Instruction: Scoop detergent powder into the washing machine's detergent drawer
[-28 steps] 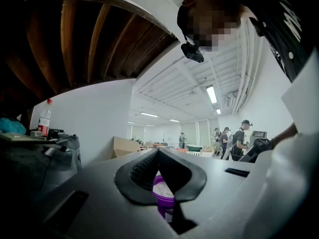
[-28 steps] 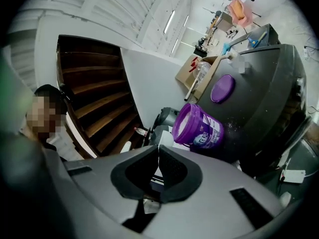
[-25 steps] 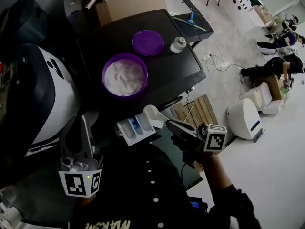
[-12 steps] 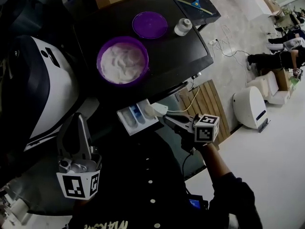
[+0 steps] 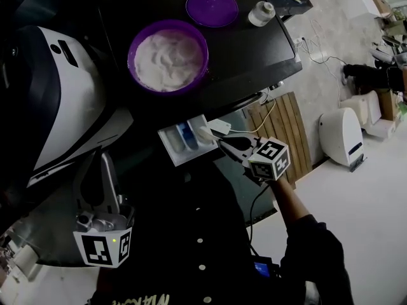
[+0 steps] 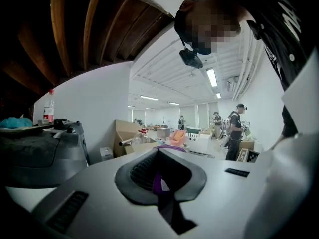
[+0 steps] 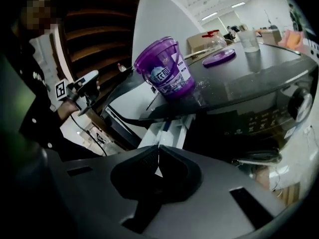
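The purple tub (image 5: 166,56) of white powder stands open on the washing machine's black top (image 5: 254,56); it also shows in the right gripper view (image 7: 167,71). Below the top's front edge the white detergent drawer (image 5: 181,143) is pulled out (image 7: 167,132). My right gripper (image 5: 224,145) is shut on the handle of a white scoop (image 5: 212,131), whose bowl sits at the drawer's right end. Whether powder is in the scoop is hidden. A thin white sliver shows between the right gripper's (image 7: 157,156) jaws. My left gripper (image 5: 102,157) hangs at lower left, jaws together (image 6: 158,180), away from the drawer.
The tub's purple lid (image 5: 212,6) and a small white bottle (image 5: 261,13) lie at the back of the top. A white-and-dark machine (image 5: 57,94) stands at left. A wooden pallet (image 5: 280,132), cables and a white device (image 5: 343,135) are on the floor at right.
My right gripper has sunk and rolled, bringing the scoop down from beside the drawer to its right end. The left gripper has dropped a little. The head view has shifted toward the machine.
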Demonstrator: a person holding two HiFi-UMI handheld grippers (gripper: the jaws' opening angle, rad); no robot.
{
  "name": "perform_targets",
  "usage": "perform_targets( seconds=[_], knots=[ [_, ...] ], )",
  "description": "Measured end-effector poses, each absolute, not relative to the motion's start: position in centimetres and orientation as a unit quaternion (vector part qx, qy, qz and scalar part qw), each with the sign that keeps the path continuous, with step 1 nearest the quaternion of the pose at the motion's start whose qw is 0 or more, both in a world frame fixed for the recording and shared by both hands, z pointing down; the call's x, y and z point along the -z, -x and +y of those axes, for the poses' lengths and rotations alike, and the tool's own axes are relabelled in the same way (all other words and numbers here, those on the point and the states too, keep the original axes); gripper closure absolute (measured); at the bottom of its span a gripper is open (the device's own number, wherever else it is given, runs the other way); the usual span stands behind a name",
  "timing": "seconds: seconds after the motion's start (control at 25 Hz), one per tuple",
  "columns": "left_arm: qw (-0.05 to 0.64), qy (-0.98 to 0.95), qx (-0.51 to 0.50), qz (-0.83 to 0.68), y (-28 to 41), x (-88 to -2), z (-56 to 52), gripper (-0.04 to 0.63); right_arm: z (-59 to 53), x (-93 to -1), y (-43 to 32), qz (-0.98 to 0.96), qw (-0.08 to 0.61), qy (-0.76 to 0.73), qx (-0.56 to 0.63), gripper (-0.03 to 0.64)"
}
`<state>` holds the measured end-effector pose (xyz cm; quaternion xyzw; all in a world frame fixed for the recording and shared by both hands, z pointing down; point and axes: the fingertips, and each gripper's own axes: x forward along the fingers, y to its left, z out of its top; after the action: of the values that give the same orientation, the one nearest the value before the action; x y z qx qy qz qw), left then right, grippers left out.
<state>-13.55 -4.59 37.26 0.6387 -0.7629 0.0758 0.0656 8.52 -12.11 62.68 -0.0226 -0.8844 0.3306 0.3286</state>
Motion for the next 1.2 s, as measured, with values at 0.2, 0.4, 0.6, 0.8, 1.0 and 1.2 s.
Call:
perform_targets(
  seconds=[0.2,0.4,0.6,0.8,1.0,1.2],
  knots=[
    [0.077,-0.638,-0.081,-0.762,13.0,-38.2,-4.3,0.580,-10.7,-63.0,-8.0,-0.911,0.376,0.052,-0.160,0.586],
    [0.088,-0.634,-0.084,-0.764,12.9,-39.1,-4.0,0.580,-9.4,-63.5,-8.4,-0.909,0.404,0.088,0.041,0.586],
    [0.101,-0.633,-0.087,-0.762,12.6,-40.1,-3.9,0.580,-8.2,-63.8,-8.8,-0.867,0.400,0.149,0.256,0.586],
    [0.112,-0.635,-0.086,-0.760,12.2,-40.9,-4.0,0.580,-7.9,-63.8,-9.0,-0.839,0.363,0.169,0.370,0.586],
    [0.115,-0.635,-0.084,-0.759,12.0,-41.3,-4.1,0.580,-8.1,-64.1,-9.1,-0.836,0.351,0.169,0.387,0.586],
    [0.112,-0.633,-0.081,-0.762,12.3,-41.0,-4.1,0.580,-8.7,-62.6,-8.2,-0.907,0.346,0.121,0.207,0.586]
  ],
)
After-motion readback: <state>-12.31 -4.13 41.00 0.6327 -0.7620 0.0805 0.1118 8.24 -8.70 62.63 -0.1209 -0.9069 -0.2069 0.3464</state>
